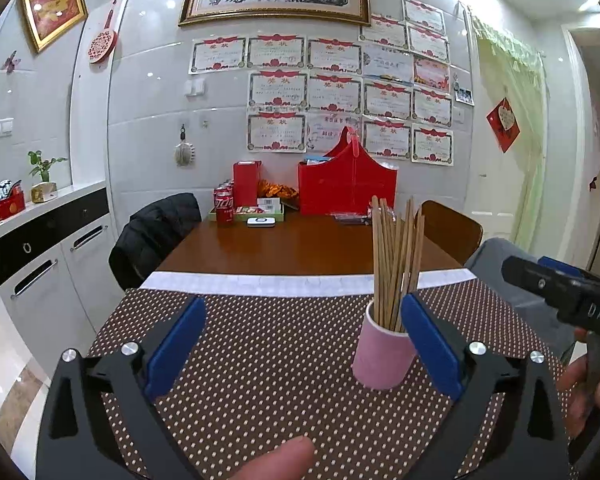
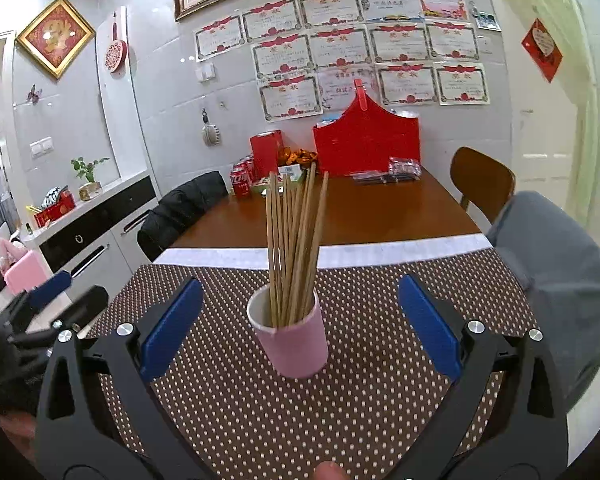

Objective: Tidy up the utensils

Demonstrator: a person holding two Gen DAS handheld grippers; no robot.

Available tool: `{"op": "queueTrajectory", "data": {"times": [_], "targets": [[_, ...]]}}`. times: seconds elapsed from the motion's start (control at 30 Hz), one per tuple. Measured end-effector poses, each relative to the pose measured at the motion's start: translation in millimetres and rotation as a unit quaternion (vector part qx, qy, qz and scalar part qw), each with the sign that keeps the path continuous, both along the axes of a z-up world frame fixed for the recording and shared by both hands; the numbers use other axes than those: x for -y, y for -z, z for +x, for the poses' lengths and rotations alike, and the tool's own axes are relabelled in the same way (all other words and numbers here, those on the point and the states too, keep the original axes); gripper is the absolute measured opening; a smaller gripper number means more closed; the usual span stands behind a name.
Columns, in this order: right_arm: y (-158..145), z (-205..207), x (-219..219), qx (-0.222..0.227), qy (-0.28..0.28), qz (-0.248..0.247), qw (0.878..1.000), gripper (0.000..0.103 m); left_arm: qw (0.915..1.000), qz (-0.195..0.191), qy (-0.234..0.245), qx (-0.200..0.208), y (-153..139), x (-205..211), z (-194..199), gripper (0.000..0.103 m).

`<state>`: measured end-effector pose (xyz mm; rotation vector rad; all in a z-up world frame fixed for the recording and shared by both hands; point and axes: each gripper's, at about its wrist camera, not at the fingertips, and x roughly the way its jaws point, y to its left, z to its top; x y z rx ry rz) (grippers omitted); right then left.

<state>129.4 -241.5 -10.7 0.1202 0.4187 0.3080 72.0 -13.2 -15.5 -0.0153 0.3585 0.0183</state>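
Blue-padded and spread wide, the right gripper [image 2: 300,320] is framing the pink cup [image 2: 294,340] at centre frame, holding nothing. Chopsticks [image 2: 294,240] are standing bundled in it, fanning toward the upper middle. The left gripper [image 1: 302,340], equally spread and empty, is showing the cup just inside its right pad. The dotted mat [image 2: 260,400] is covering the table underneath. With no loose utensils visible, backing straight away seems wise, avoiding the leaning tips.

Left gripper [image 1: 302,344] and right gripper [image 2: 300,324] both level, blue fingers [image 2: 172,326] spread wide, nothing between them.
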Motion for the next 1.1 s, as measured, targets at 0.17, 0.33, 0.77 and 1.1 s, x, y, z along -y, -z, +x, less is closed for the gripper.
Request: {"op": "queueTrajectory", "data": {"times": [0.17, 0.33, 0.77, 1.1], "targets": [[20, -2, -5, -0.002, 0.021, 0.003, 1.0, 0.097, 0.9999, -0.009, -0.003, -0.012, 13, -6, -1, 0.099], [38, 3, -19, -0.014, 0.027, -0.027, 0.999, 0.097, 0.9996, -0.005, -0.024, -0.011, 26, -13, 3, 0.099], [39, -22, -40, 0.034, 0.054, -0.058, 0.996, 0.097, 0.999, 0.009, -0.043, 0.007, 31, -13, -11, 0.099], [35, -28, -39, 0.048, 0.069, -0.057, 0.995, 0.097, 0.9988, 0.004, -0.045, 0.015, 29, -12, -15, 0.099]]}}
